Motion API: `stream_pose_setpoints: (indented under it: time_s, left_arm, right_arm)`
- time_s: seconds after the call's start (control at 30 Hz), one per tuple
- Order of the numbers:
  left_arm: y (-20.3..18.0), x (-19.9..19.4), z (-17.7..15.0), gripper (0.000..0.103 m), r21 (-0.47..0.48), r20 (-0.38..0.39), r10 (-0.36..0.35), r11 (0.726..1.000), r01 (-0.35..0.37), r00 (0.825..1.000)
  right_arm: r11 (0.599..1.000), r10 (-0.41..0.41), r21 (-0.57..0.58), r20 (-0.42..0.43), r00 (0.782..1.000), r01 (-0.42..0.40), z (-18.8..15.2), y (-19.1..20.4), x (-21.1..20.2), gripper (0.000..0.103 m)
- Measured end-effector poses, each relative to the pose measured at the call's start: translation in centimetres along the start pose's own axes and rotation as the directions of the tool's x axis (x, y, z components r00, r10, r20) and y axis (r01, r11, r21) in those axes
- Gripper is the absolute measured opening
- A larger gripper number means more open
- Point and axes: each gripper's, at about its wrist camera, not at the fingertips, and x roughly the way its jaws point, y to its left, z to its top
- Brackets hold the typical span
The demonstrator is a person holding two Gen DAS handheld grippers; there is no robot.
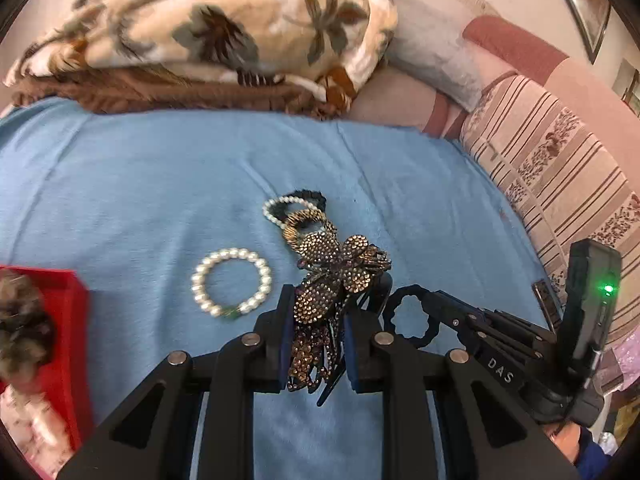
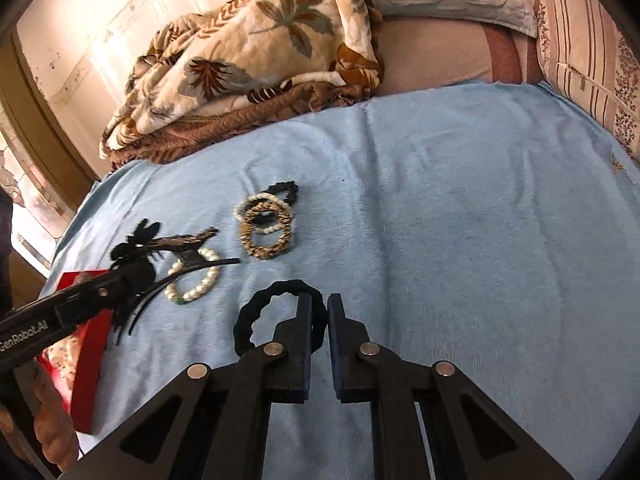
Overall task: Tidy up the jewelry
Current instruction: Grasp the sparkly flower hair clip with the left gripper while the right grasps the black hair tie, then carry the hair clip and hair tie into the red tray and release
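Note:
My left gripper [image 1: 316, 304] is shut on a rhinestone flower hair clip [image 1: 334, 276] and holds it above the blue cloth [image 1: 120, 200]; the clip shows dark in the right wrist view [image 2: 160, 256]. My right gripper [image 2: 319, 304] is shut on a black hair tie [image 2: 256, 316], which also shows in the left wrist view [image 1: 408, 316]. A pearl bracelet [image 1: 232, 282] lies on the cloth, also in the right wrist view [image 2: 196, 278]. A small heap of bracelets and ties [image 1: 298, 214] lies beyond it, also in the right wrist view [image 2: 266, 220]. A red box [image 1: 68, 320] stands at the left.
A floral blanket [image 1: 216, 36] is piled at the back of the bed. Striped cushions [image 1: 560, 168] line the right side. The red box [image 2: 88, 356] holds scrunchies. A wide stretch of blue cloth [image 2: 480, 240] lies to the right.

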Motion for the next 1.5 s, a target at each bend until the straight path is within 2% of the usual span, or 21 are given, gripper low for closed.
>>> stream_pose_setpoints:
  time_s: [0.07, 0.2, 0.3, 0.37, 0.53, 0.63, 0.7, 0.77, 0.83, 0.93, 1.13, 1.27, 1.37, 1.43, 1.5]
  left_arm:
    - [0.4, -1.8, -0.4, 0.020, -0.005, 0.017, 0.008, 1.000, -0.008, 1.000]
    - [2.7, -6.8, -1.6, 0.020, -0.030, 0.063, 0.074, 0.997, -0.072, 0.995]
    - [5.2, -10.2, -2.9, 0.021, -0.065, 0.089, 0.146, 0.988, -0.140, 0.985]
    - [7.4, -12.5, -4.0, 0.021, -0.096, 0.102, 0.210, 0.975, -0.200, 0.972]
    - [14.2, -16.6, -7.2, 0.021, -0.228, 0.060, 0.346, 0.918, -0.325, 0.936]
    - [17.8, -18.2, -9.1, 0.021, -0.306, 0.031, 0.397, 0.878, -0.369, 0.917]
    - [19.9, -18.8, -10.3, 0.021, -0.358, 0.011, 0.404, 0.856, -0.374, 0.915]
    - [21.5, -19.1, -11.0, 0.021, -0.391, -0.007, 0.414, 0.837, -0.384, 0.910]
    - [22.9, -19.1, -11.7, 0.021, -0.415, -0.031, 0.445, 0.809, -0.417, 0.895]
    - [24.0, -18.7, -12.6, 0.021, -0.419, -0.061, 0.481, 0.783, -0.460, 0.875]
    - [24.4, -18.3, -13.1, 0.026, -0.394, -0.062, 0.488, 0.790, -0.471, 0.871]
    - [24.3, -18.5, -13.5, 0.028, -0.389, -0.035, 0.453, 0.815, -0.430, 0.891]
    - [24.1, -19.1, -13.5, 0.039, -0.392, 0.003, 0.427, 0.832, -0.391, 0.904]
    - [23.9, -19.8, -13.5, 0.052, -0.397, 0.044, 0.407, 0.845, -0.358, 0.913]
    - [23.6, -20.4, -13.4, 0.058, -0.403, 0.083, 0.387, 0.856, -0.324, 0.918]
  right_arm:
    - [1.000, 0.009, -0.012, 0.006, 1.000, -0.009, -0.2, 0.9, -0.8, 0.009]
    - [0.997, 0.046, -0.055, 0.011, 0.999, -0.045, -0.6, 3.8, -2.3, 0.009]
    - [0.991, 0.083, -0.110, 0.009, 0.997, -0.082, -1.0, 6.8, -3.1, 0.009]
    - [0.984, 0.107, -0.145, 0.003, 0.994, -0.106, -1.4, 8.9, -3.3, 0.009]
    - [0.952, 0.202, -0.225, -0.050, 0.978, -0.208, -2.9, 15.6, -2.9, 0.009]
    - [0.927, 0.257, -0.254, -0.103, 0.961, -0.275, -3.9, 19.5, -2.1, 0.009]
    - [0.910, 0.288, -0.269, -0.141, 0.947, -0.316, -4.6, 21.9, -1.5, 0.009]
    - [0.892, 0.299, -0.298, -0.177, 0.938, -0.341, -5.6, 24.5, -0.6, 0.009]
    - [0.876, 0.298, -0.331, -0.204, 0.932, -0.352, -6.6, 26.5, 0.2, 0.009]
    - [0.859, 0.294, -0.351, -0.260, 0.920, -0.373, -8.2, 28.9, 2.1, 0.009]
    - [0.848, 0.258, -0.378, -0.315, 0.913, -0.371, -10.2, 31.4, 4.6, 0.009]
    - [0.839, 0.235, -0.406, -0.329, 0.915, -0.361, -11.0, 32.3, 5.6, 0.009]
    - [0.833, 0.230, -0.420, -0.332, 0.915, -0.361, -11.1, 32.5, 5.9, 0.009]
    - [0.828, 0.233, -0.426, -0.328, 0.915, -0.364, -11.2, 32.5, 5.6, 0.009]
    - [0.823, 0.235, -0.434, -0.325, 0.916, -0.366, -11.3, 32.6, 5.4, 0.009]
